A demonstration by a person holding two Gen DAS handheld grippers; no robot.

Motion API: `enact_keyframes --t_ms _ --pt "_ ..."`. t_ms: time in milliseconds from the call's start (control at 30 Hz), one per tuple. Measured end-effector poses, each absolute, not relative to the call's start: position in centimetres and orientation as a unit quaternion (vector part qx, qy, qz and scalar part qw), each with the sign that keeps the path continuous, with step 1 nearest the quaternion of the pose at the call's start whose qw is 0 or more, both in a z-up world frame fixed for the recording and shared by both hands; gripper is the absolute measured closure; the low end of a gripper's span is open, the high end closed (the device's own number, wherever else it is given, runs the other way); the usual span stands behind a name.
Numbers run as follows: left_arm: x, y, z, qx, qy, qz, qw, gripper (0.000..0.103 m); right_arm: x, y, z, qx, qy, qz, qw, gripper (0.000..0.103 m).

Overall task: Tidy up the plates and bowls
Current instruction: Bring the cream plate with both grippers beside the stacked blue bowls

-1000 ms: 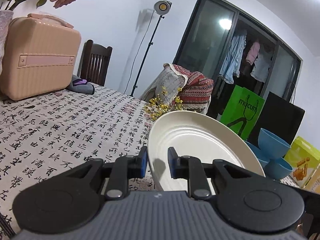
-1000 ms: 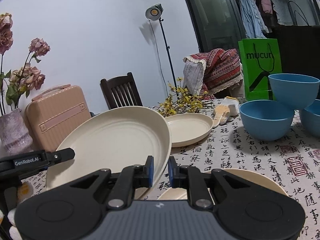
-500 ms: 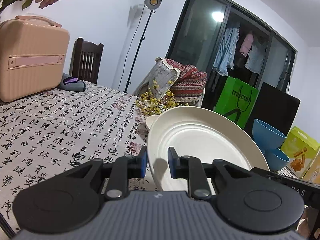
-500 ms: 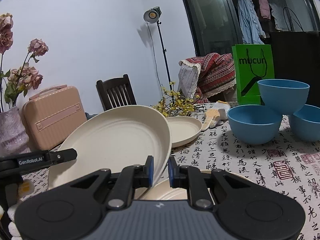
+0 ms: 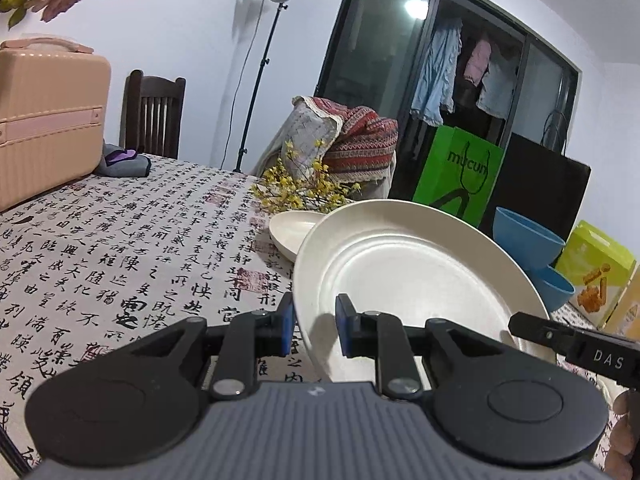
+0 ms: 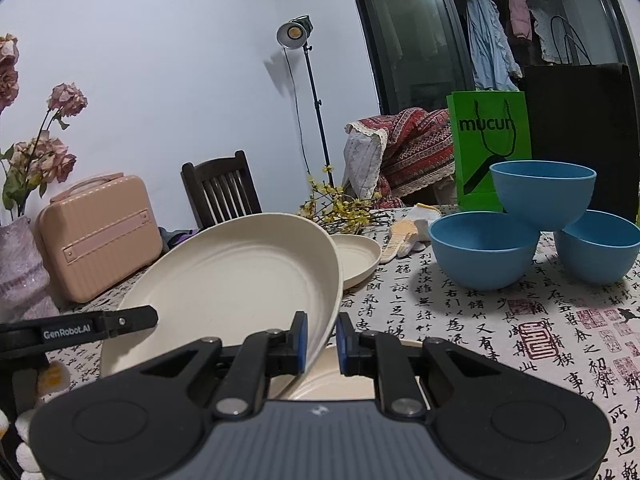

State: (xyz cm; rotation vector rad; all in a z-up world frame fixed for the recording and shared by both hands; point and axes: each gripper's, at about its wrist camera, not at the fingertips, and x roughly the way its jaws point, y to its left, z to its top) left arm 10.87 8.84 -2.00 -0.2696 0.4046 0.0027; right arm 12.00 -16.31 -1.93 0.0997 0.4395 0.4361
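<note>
Right wrist view: the right gripper (image 6: pixel 321 340) and left gripper (image 5: pixel 316 330) both pinch the large round cream plate (image 6: pixel 240 280), tilted above another cream plate (image 6: pixel 340 384); level it, then lower evenly.

Cream plate (image 6: pixel 240 280), blue bowls (image 6: pixel 484 252) — black-calligraphy tablecloth (image 5: pixel 120 240), green bag (image 6: pixel 490 136).

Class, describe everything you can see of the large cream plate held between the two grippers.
The large cream plate is round and matte, with a raised rim and faint concentric rings inside. It looks like plastic or fibre. It is empty, lifted and tilted above the calligraphy-print tablecloth. The left gripper and the right gripper each pinch its rim on opposite sides. Another cream plate lies beneath.
</note>
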Motion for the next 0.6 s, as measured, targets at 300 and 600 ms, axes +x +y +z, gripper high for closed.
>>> enact_keyframes --t_ms 300,600 --pt "11.3 7.4 -2.1 -0.115 0.212 -0.006 0.971 0.082 11.9 -18.0 -2.0 0.063 0.219 0.209 0.951 0.088" --pt "11.5 6.6 -2.3 -0.114 0.218 -0.012 0.969 0.082 11.9 -19.2 -2.2 0.075 0.220 0.204 0.951 0.088"
